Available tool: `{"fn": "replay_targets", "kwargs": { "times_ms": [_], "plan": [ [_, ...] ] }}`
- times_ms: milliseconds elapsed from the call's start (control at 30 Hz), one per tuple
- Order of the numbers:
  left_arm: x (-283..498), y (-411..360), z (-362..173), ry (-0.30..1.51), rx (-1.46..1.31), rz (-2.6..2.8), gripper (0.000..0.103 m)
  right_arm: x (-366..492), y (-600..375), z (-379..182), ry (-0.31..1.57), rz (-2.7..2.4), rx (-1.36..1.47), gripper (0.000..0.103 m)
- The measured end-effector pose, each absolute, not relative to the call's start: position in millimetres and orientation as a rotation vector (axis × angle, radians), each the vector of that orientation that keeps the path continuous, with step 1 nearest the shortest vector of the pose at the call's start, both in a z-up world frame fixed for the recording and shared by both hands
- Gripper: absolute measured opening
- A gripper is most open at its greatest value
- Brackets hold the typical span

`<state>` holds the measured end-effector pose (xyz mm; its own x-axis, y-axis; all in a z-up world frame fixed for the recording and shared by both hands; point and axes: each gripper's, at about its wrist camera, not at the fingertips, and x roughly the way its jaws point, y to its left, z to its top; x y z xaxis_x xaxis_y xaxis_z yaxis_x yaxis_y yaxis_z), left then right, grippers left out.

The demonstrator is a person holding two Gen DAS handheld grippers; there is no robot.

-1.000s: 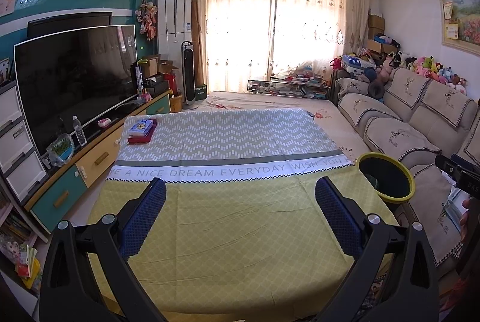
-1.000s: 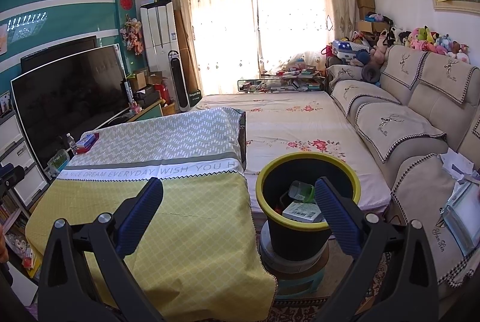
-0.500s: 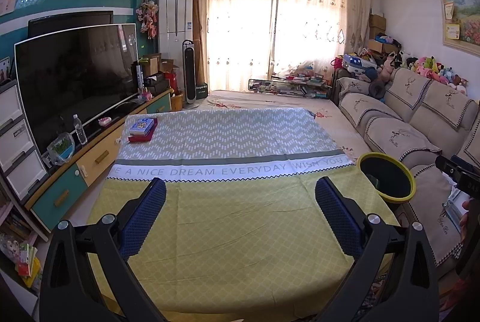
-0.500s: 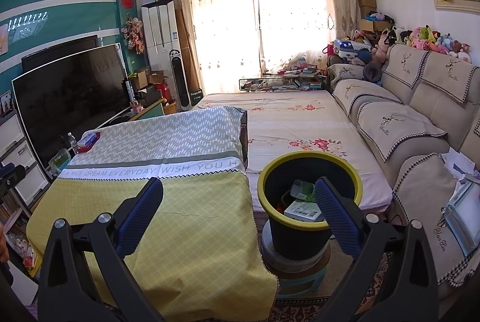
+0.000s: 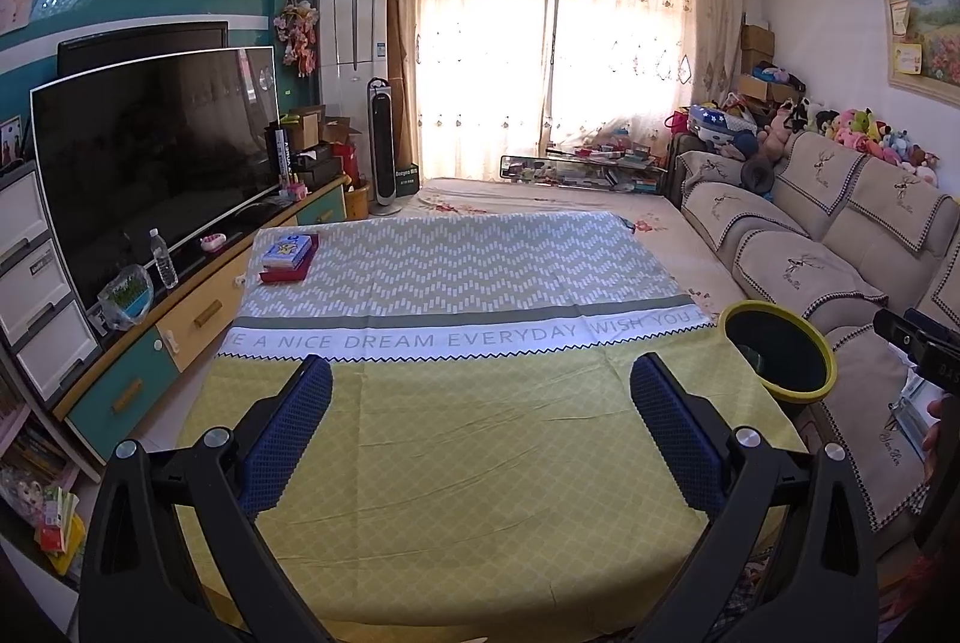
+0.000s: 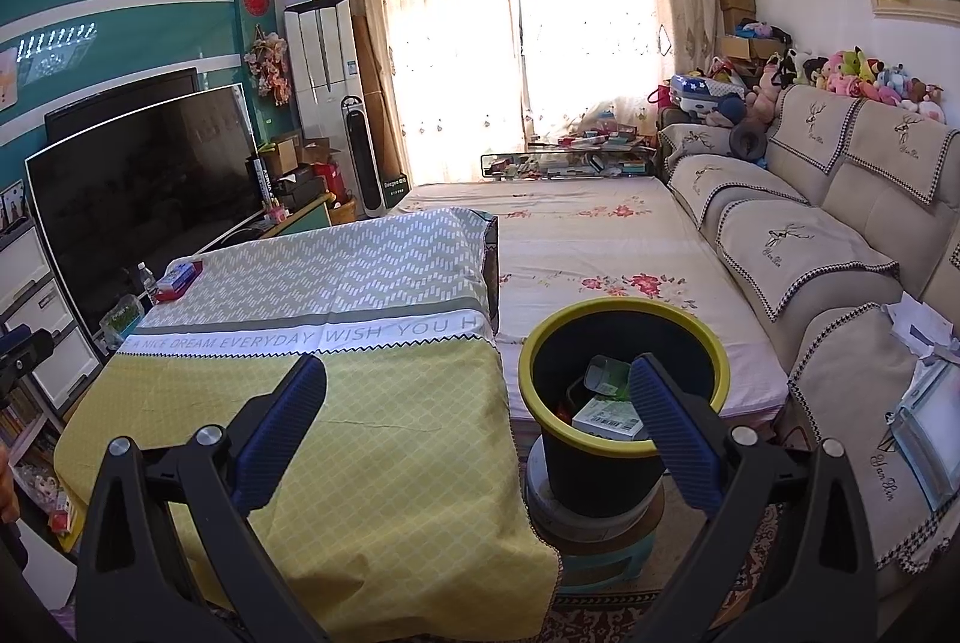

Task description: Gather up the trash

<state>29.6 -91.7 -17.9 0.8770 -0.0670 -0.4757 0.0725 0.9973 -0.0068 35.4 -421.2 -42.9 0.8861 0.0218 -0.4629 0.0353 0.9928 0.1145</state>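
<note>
- With both tools held level over the near end of the table, I see my left hand-held gripper spread wide, nothing between its blue pads, which hang above the yellow part of the cloth.
- My right hand-held gripper is likewise wide apart and empty; its left pad sits over the cloth's yellow corner, and its right pad overlaps the near rim of the bin in the picture.
- Just beside the table's right edge stands the black trash bin with a yellow rim, raised on a stack of round things atop a teal stool.
- Inside the bin I can make out a white box with a printed label, a clear greenish cup lying tilted behind it, and something red low at the left wall that I cannot identify.
- From the left wrist view only the bin's dark mouth shows, past the table's right corner.
- Farther up the table, on the grey zigzag part of the cloth near its left edge, lies a red tray with a small blue and yellow box on it.
- Beyond the table a flowered mattress runs toward the curtained window.
</note>
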Motion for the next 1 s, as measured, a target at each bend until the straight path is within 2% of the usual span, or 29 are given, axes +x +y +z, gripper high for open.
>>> {"fn": "replay_targets", "kwargs": {
  "times_ms": [1000],
  "plan": [
    [33.7, -90.1, -17.9, 0.524, 0.012, -0.079, 0.098, 36.2, -420.6, -49.1, 0.498, -0.001, 0.119, 0.096]
  ]
}}
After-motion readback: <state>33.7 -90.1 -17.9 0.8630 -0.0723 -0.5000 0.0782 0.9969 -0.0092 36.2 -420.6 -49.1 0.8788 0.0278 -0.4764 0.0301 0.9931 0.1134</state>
